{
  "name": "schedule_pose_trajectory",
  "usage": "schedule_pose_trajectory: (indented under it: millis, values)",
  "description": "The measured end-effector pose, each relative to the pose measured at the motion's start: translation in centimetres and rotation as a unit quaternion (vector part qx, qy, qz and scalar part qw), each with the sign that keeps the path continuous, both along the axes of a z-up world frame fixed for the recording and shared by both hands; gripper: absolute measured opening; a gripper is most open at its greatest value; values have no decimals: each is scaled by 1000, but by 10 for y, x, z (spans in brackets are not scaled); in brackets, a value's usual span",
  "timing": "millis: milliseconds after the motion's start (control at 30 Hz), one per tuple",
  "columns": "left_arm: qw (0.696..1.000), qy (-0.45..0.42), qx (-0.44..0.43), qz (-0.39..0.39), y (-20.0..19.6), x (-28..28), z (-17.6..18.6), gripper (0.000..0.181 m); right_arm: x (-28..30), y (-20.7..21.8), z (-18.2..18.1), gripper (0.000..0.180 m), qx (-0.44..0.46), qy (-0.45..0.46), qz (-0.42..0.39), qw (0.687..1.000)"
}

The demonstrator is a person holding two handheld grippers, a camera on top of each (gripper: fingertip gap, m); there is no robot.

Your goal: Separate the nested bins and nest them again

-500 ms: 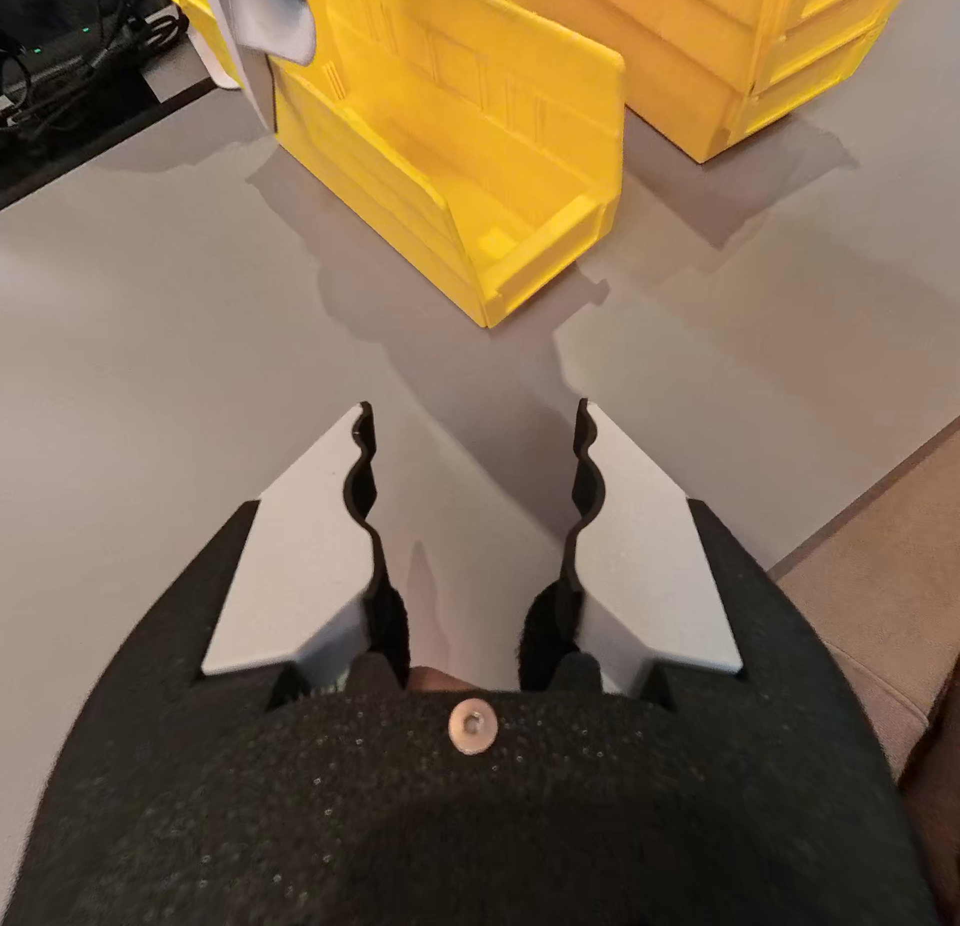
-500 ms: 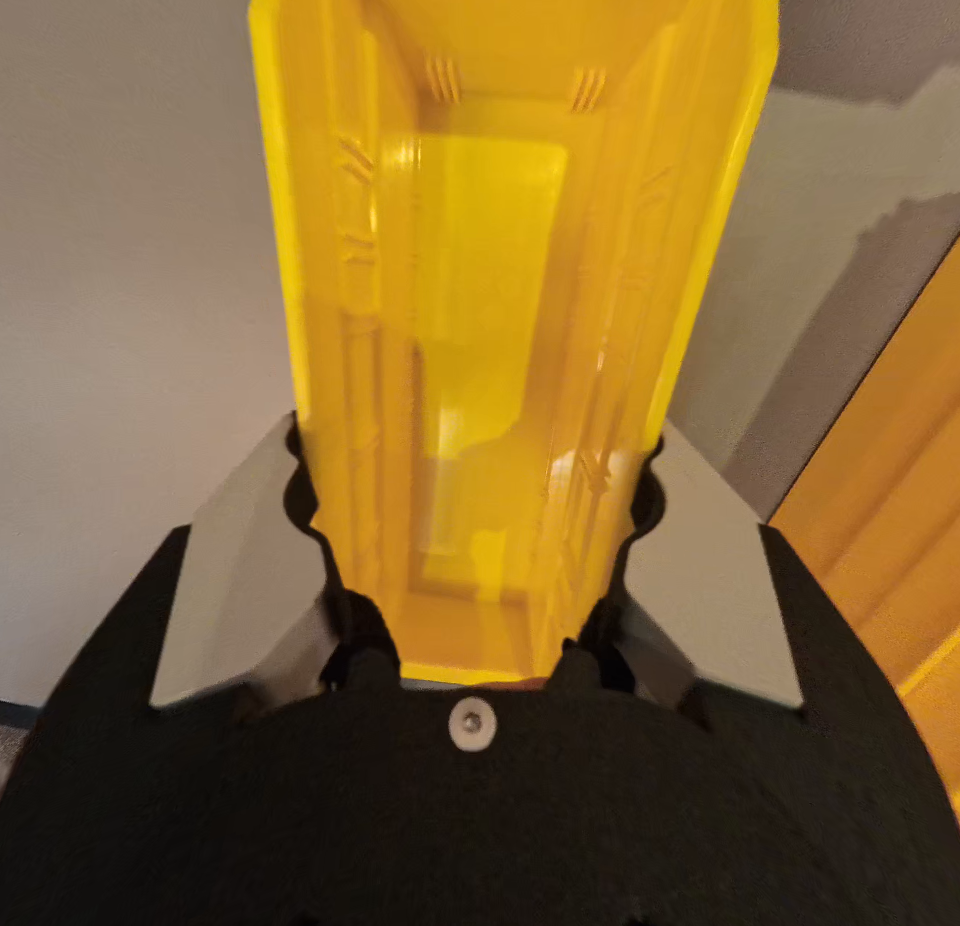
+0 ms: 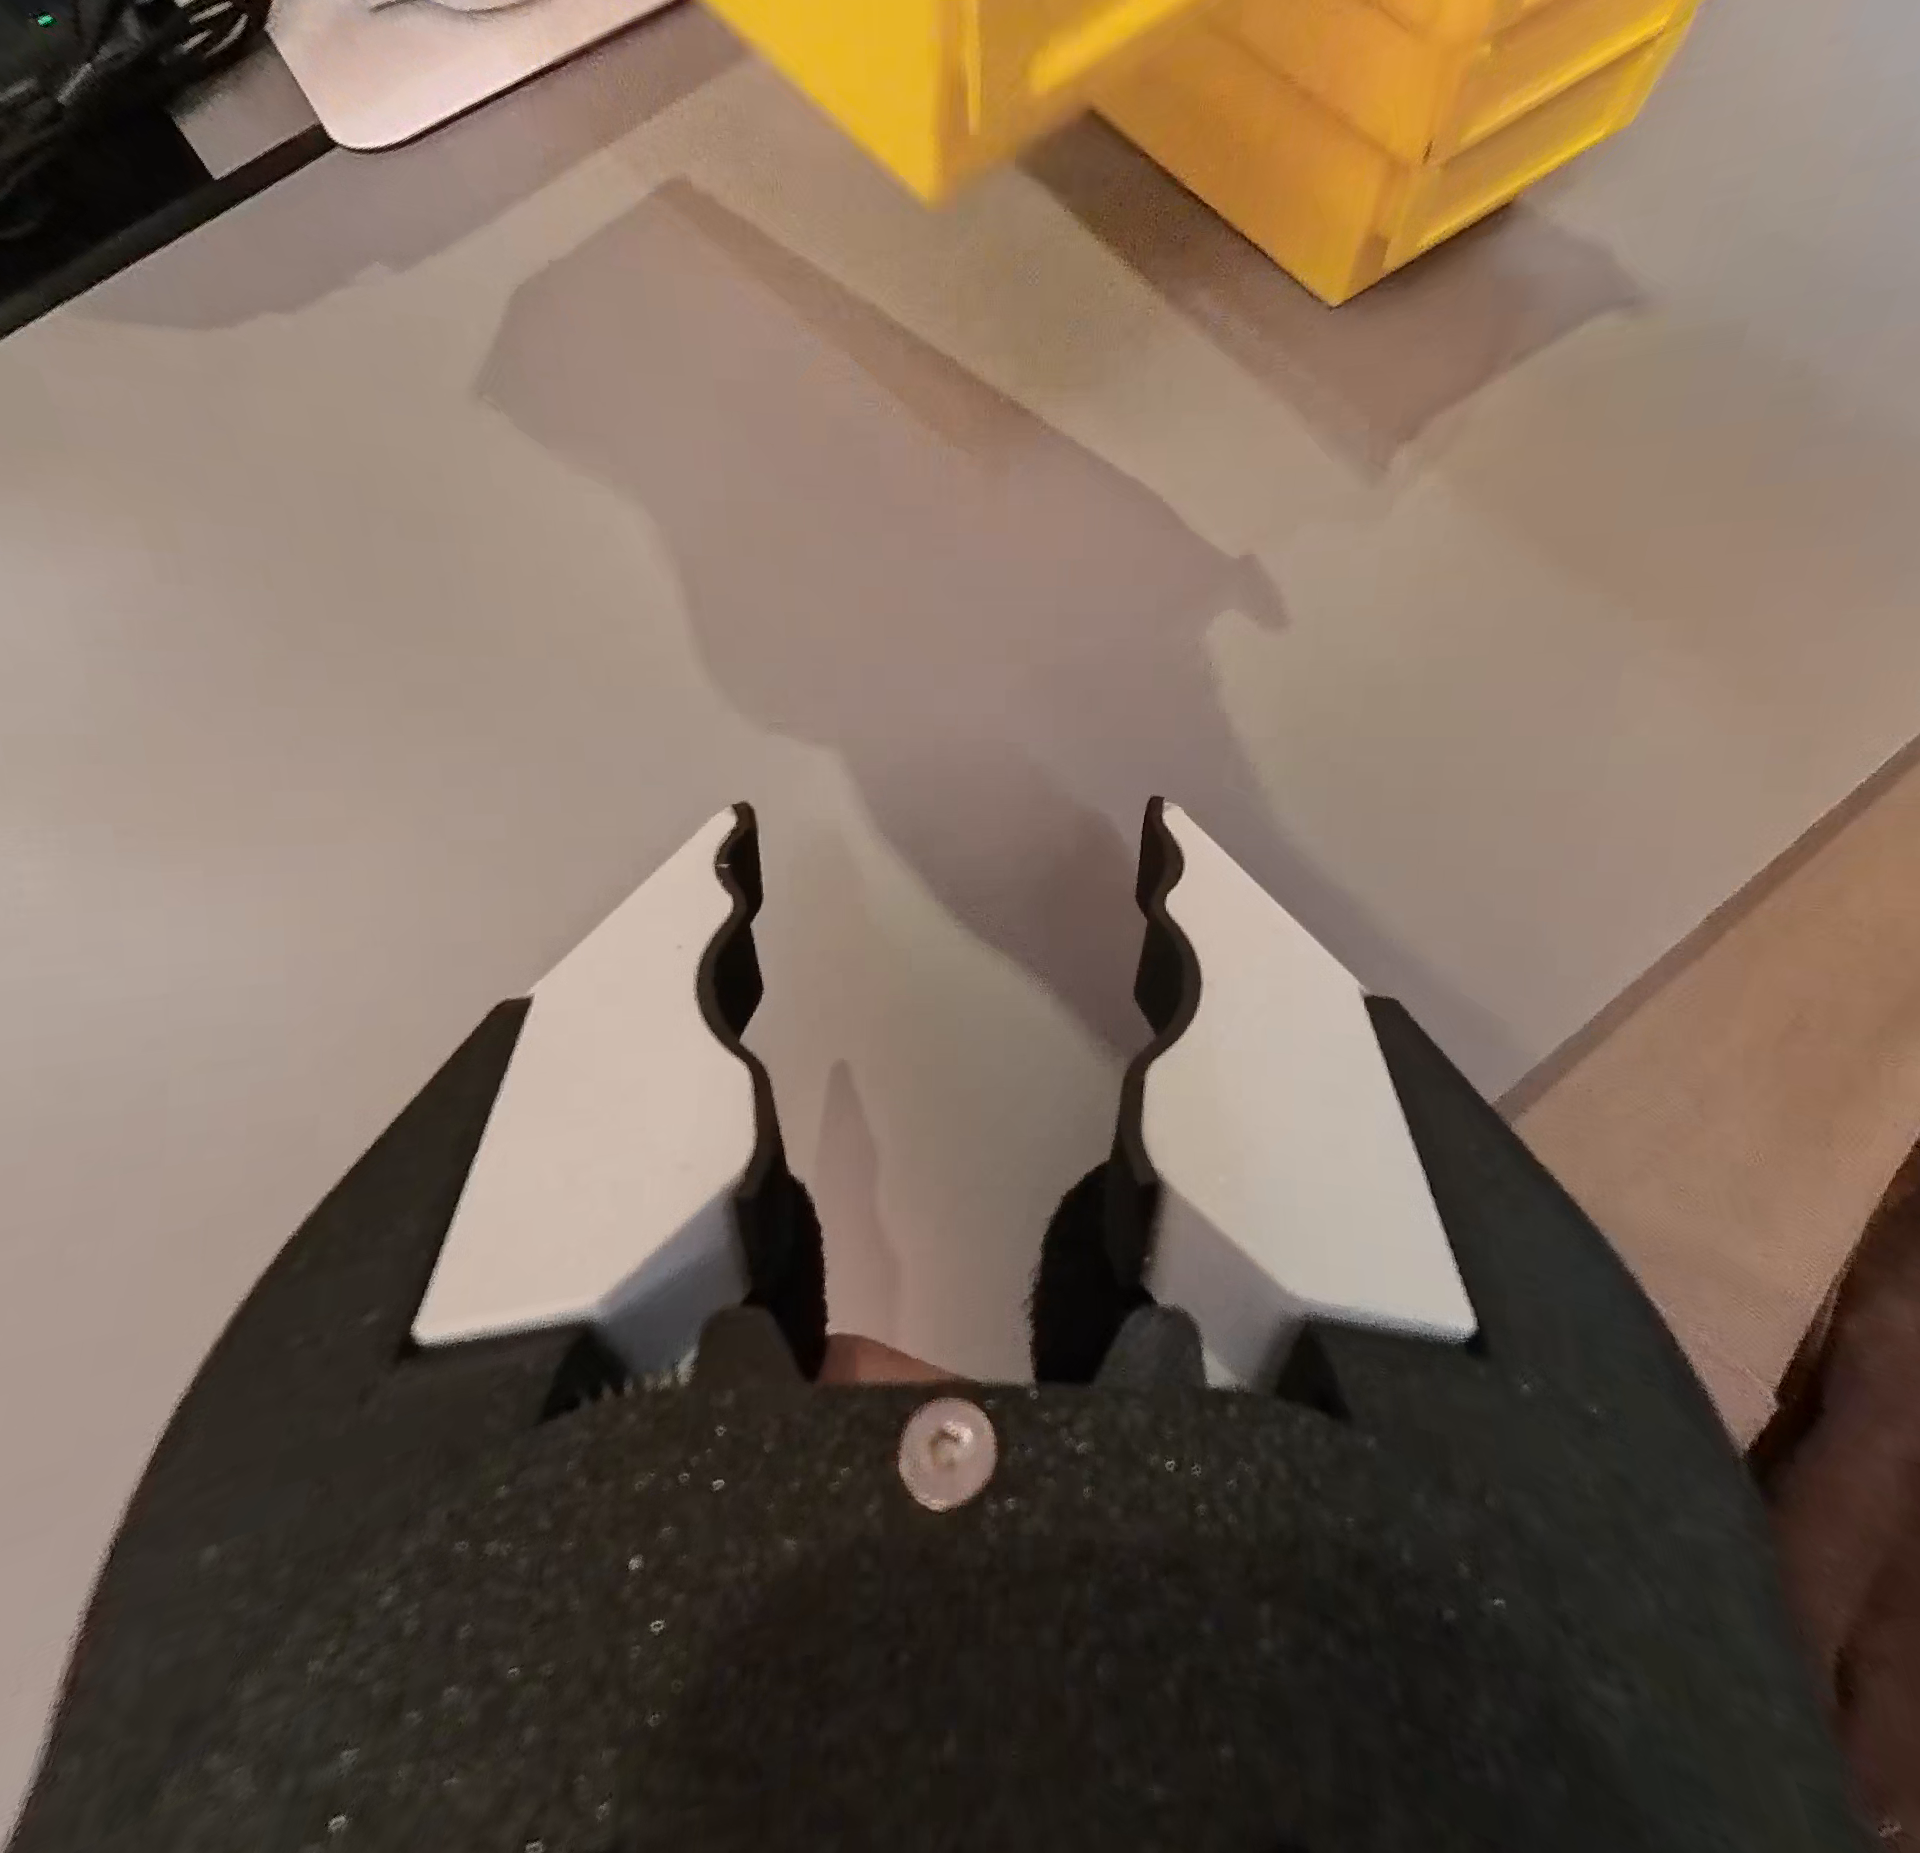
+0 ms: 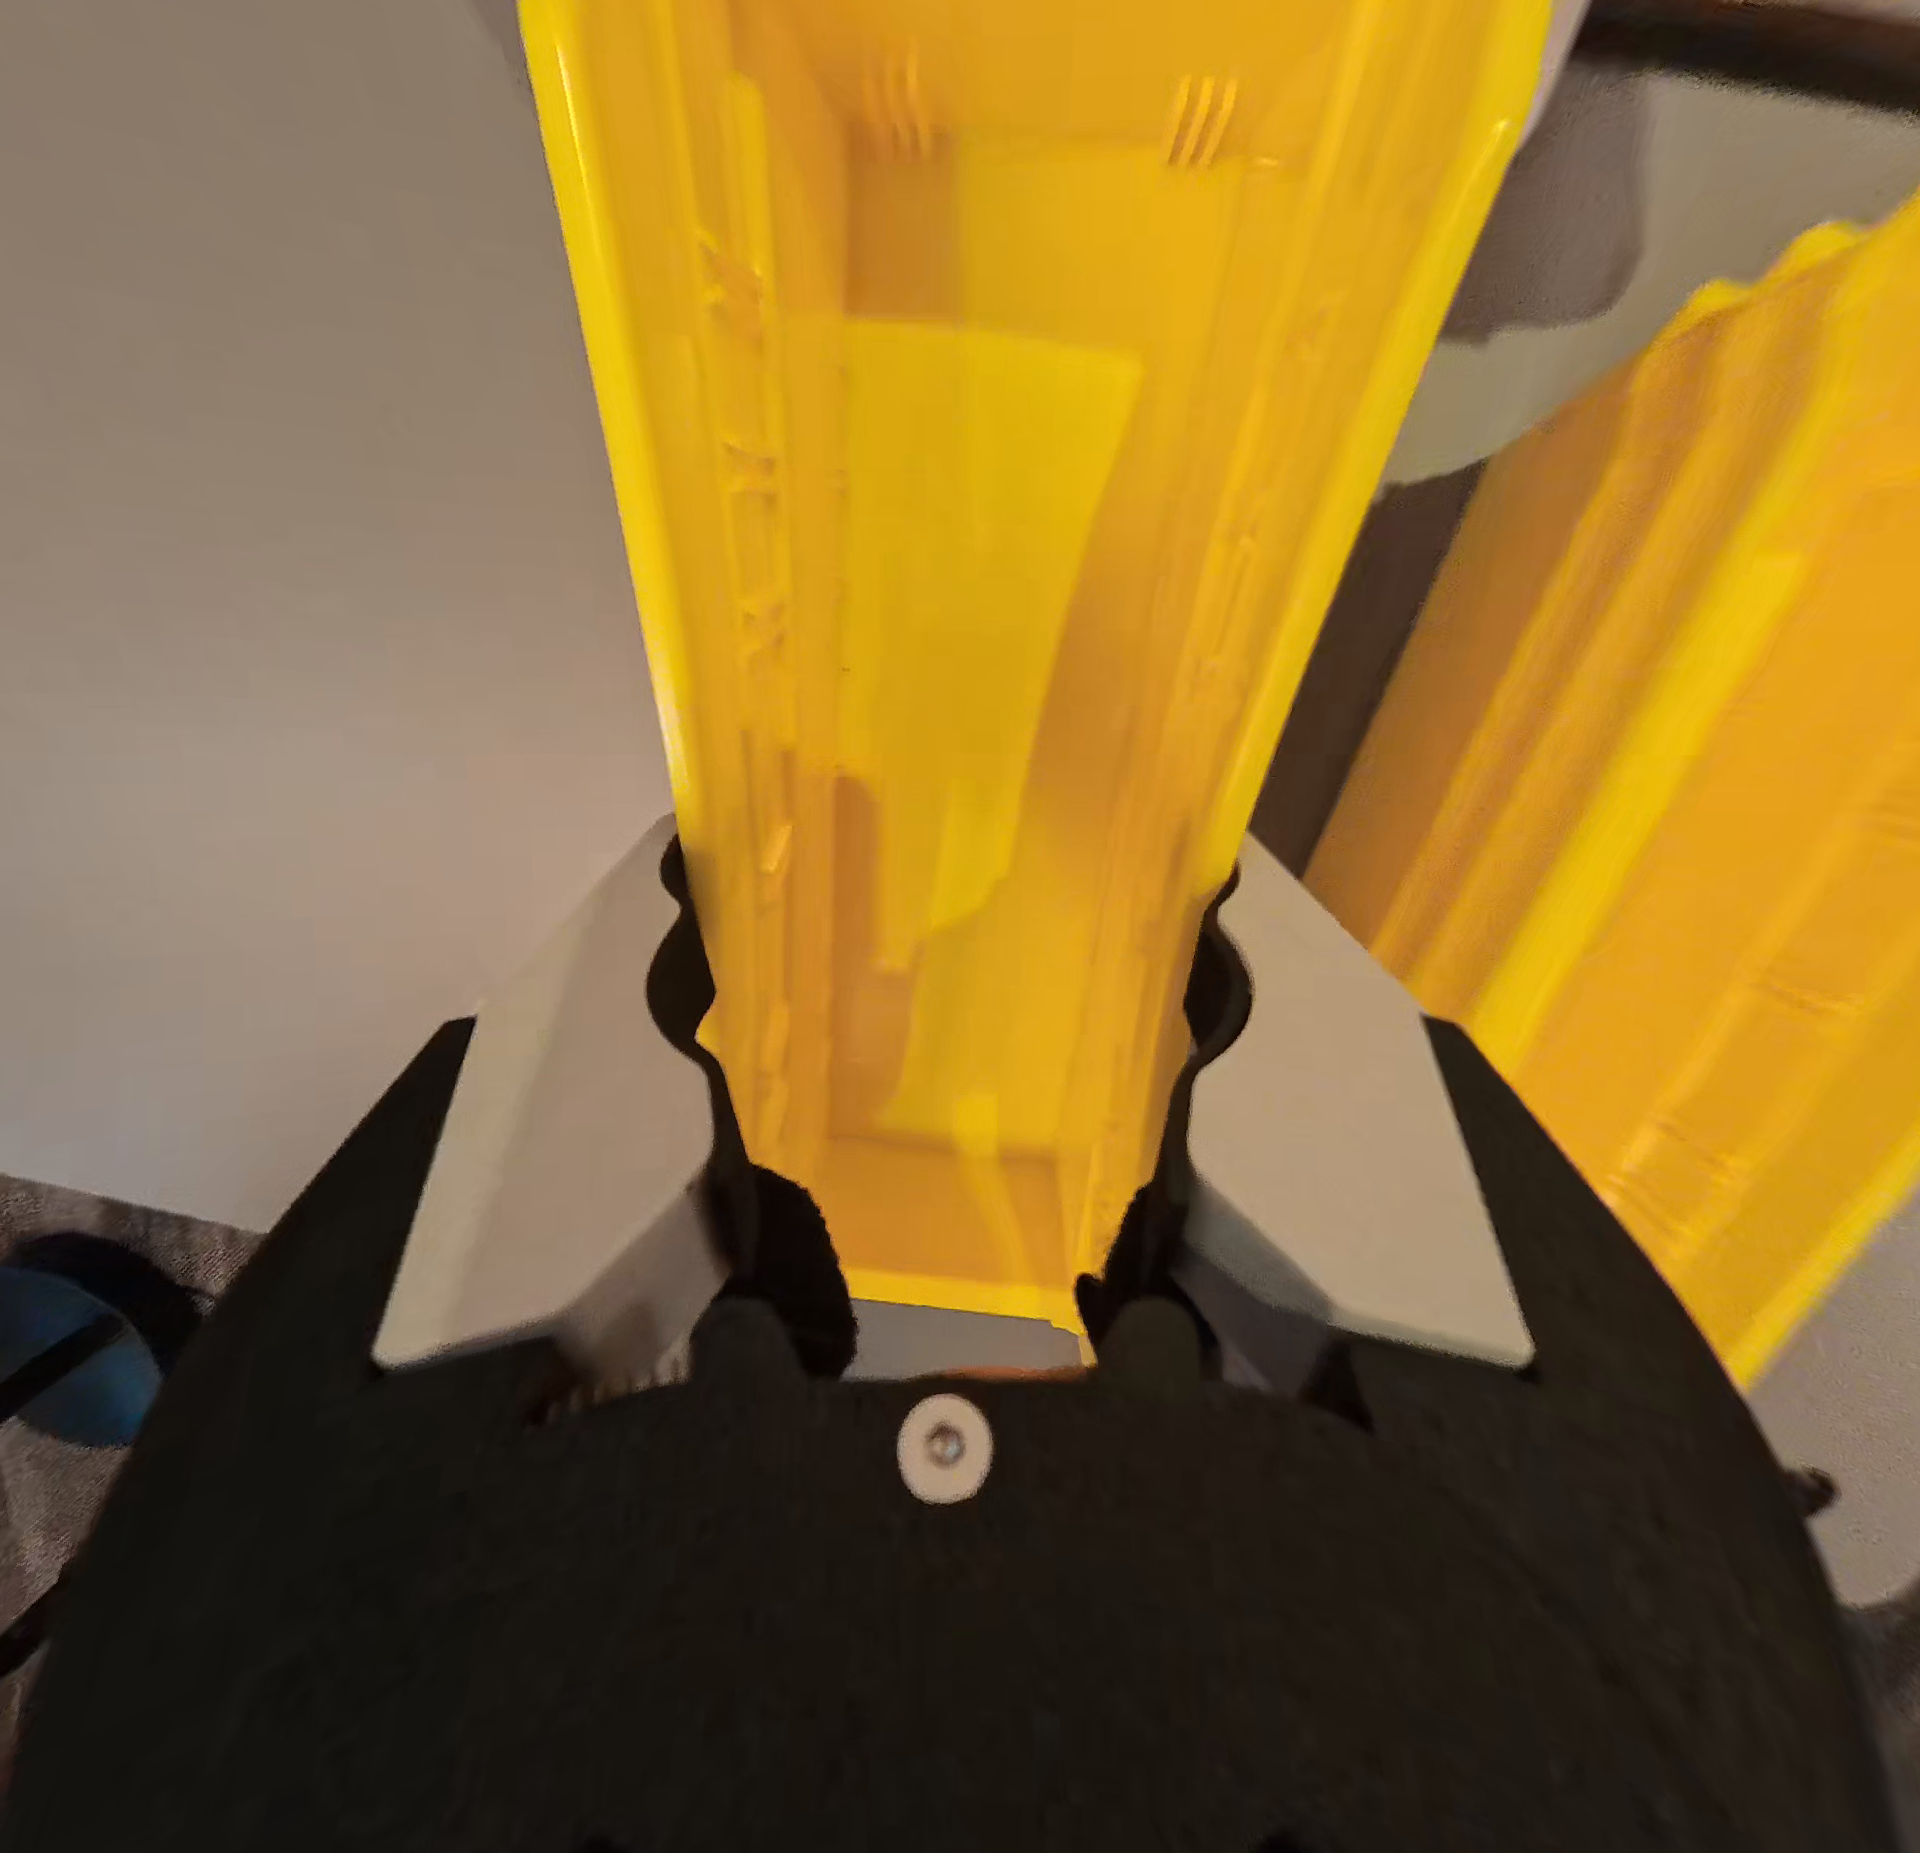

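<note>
My right gripper (image 4: 951, 858) is shut on the end wall of a yellow bin (image 4: 987, 515) and holds it in the air; I look straight into the empty bin. The same bin shows blurred at the top of the left wrist view (image 3: 935, 47), raised above the table. A stack of nested yellow bins (image 3: 1455, 110) stands on the table at the back right, and shows at the right of the right wrist view (image 4: 1662, 816). My left gripper (image 3: 945, 816) is open and empty, low over the grey table (image 3: 312, 608), well short of the bins.
A pale mat (image 3: 457, 47) with a clear glass object lies at the back left, beside dark cables (image 3: 94, 58). The table's front right edge (image 3: 1704, 941) borders a tan floor. In the right wrist view a dark carpet with a blue object (image 4: 73, 1336) lies past the table's edge.
The right gripper has lifted the held bin off the table and moved it right, toward the stack. The left gripper has stayed open and has barely moved.
</note>
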State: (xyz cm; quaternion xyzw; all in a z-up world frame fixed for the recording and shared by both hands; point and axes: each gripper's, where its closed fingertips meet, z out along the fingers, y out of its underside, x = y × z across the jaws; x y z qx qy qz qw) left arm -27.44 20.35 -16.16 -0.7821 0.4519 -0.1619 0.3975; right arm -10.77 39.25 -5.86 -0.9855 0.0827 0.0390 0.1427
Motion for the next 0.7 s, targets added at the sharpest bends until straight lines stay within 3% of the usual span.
schedule_pose_trajectory:
  millis: [167,300,533,700]
  values:
    - [1000,8,13,-15,-7,8,1,71,37,-14,79,94,34,-30,-6,999]
    - [1000,12,18,-12,-4,6,0,71,89,-34,109,94,40,-52,-44,997]
    - [1000,16,10,5,8,-2,-5,71,149,-60,76,95,4,-45,-84,995]
    - [1000,18,-1,7,9,-2,-9,71,162,-65,49,95,-8,-21,-83,996]
